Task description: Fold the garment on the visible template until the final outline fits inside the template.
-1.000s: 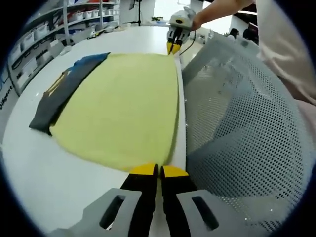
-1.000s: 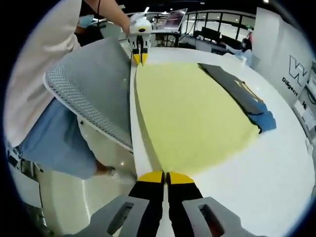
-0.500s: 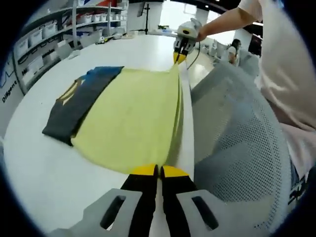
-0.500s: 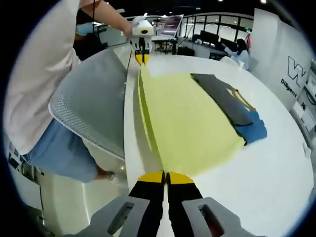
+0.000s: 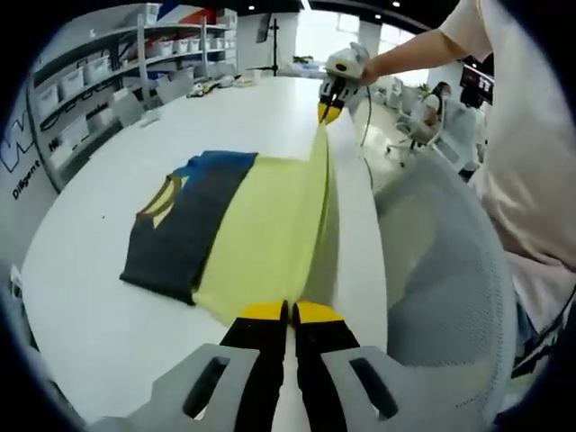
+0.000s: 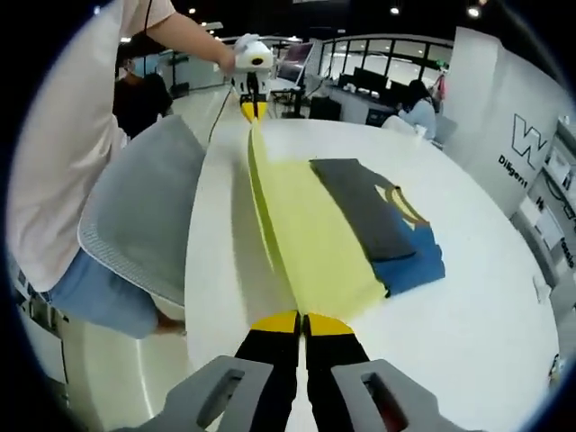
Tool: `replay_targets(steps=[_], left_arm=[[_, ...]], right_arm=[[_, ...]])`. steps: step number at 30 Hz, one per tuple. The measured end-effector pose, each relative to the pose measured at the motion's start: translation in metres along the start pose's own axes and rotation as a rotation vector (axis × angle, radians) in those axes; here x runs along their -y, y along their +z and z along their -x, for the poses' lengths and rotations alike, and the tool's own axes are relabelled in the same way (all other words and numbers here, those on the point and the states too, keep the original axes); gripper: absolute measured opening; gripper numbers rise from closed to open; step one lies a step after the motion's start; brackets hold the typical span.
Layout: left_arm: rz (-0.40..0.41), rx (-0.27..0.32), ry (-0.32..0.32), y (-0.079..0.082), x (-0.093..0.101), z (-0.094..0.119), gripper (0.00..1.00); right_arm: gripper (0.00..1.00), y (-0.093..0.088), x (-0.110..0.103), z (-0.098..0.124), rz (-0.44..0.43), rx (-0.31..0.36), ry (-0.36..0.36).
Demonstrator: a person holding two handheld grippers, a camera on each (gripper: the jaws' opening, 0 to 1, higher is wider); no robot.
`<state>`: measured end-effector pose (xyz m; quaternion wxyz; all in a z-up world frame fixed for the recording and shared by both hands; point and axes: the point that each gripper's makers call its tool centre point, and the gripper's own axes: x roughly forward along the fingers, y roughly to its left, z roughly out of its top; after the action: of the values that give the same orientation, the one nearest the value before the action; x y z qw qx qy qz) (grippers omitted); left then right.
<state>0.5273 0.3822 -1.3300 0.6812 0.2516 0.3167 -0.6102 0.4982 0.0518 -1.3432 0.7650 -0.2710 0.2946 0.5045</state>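
Note:
A yellow garment (image 5: 261,234) lies on the white table (image 5: 99,306), with its near edge lifted off the surface and pulled taut between both grippers. My left gripper (image 5: 288,311) is shut on one end of that edge. My right gripper (image 5: 329,110), held by a hand, is shut on the other end. From the right gripper view, the yellow garment (image 6: 310,238) rises as a ridge from my right gripper (image 6: 301,320) to my left gripper (image 6: 251,110). A dark grey and blue garment (image 5: 175,234) lies flat beside it, partly under the yellow cloth, and appears as the dark garment (image 6: 378,220).
A grey mesh chair back (image 5: 445,270) stands against the table's edge, also visible as the chair (image 6: 144,211). The person in a light shirt (image 6: 63,126) stands behind it. Shelves with bins (image 5: 99,72) line the far wall. Bare table (image 6: 468,342) stretches beyond the garments.
Both grippers have risen and carried the yellow garment's edge up off the table. The cloth now stands as a ridge, and more of the dark garment is uncovered.

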Motion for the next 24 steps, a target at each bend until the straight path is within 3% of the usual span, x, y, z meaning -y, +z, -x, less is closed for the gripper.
replay_targets(steps=[11, 24], left_arm=[[-0.006, 0.027, 0.053, 0.031, -0.057, 0.010, 0.01], [0.030, 0.021, 0.083, 0.047, -0.114, 0.008, 0.01]], right_arm=[[0.00, 0.025, 0.058, 0.006, -0.004, 0.020, -0.042], [0.00, 0.044, 0.123, -0.007, -0.003, 0.007, -0.057]])
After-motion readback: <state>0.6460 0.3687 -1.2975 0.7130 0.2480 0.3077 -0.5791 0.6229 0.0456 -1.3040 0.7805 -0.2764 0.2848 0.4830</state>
